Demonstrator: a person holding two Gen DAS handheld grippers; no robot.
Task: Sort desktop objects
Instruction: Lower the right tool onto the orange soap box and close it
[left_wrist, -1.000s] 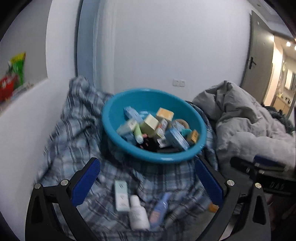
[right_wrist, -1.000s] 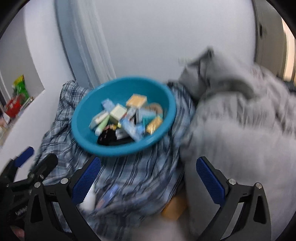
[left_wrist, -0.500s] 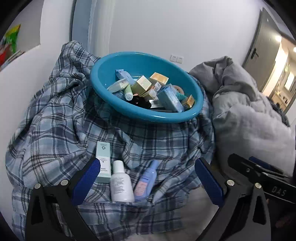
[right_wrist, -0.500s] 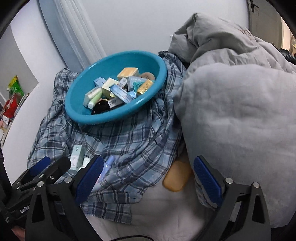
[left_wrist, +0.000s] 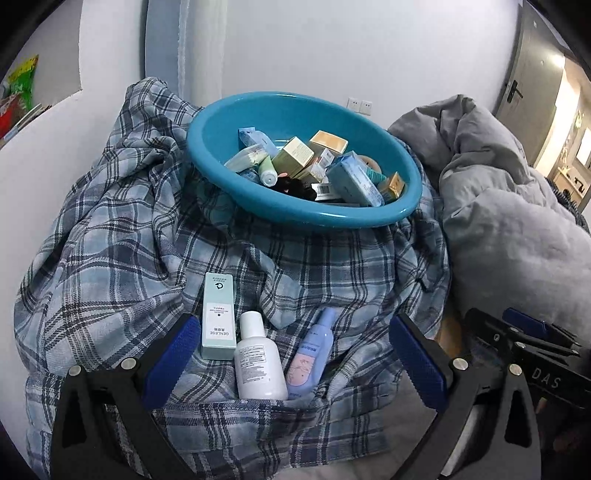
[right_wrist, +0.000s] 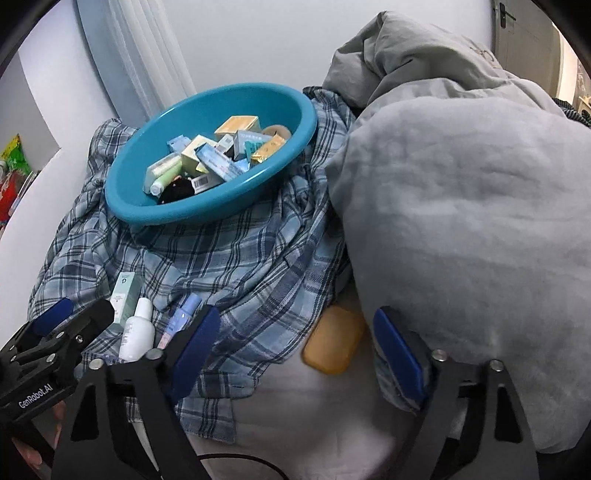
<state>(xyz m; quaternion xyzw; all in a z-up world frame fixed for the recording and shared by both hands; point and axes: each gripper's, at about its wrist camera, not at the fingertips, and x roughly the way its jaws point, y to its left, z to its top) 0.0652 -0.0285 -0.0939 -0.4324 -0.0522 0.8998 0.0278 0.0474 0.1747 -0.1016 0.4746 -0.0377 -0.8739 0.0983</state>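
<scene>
On plaid shirt (left_wrist: 110, 236), bottles (left_wrist: 258, 362) lengthwise, caps basinward.

"GENLESE" on mint box (left_wrist: 218, 317); "GenRobot.AI" on left gripper (right_wrist: 55, 341).

Grey duvet (right_wrist: 461, 192), plaid shirt (left_wrist: 110, 236)

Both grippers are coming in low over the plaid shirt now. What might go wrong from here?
1. The white bottle, the purple bottle and the mint box lie touching, so the left gripper could nudge neighbours.
2. The right gripper, its jaws closing, may snag the plaid shirt beside the tan bar.
3. The teal basin sits tilted on bunched cloth and might tip.
</scene>
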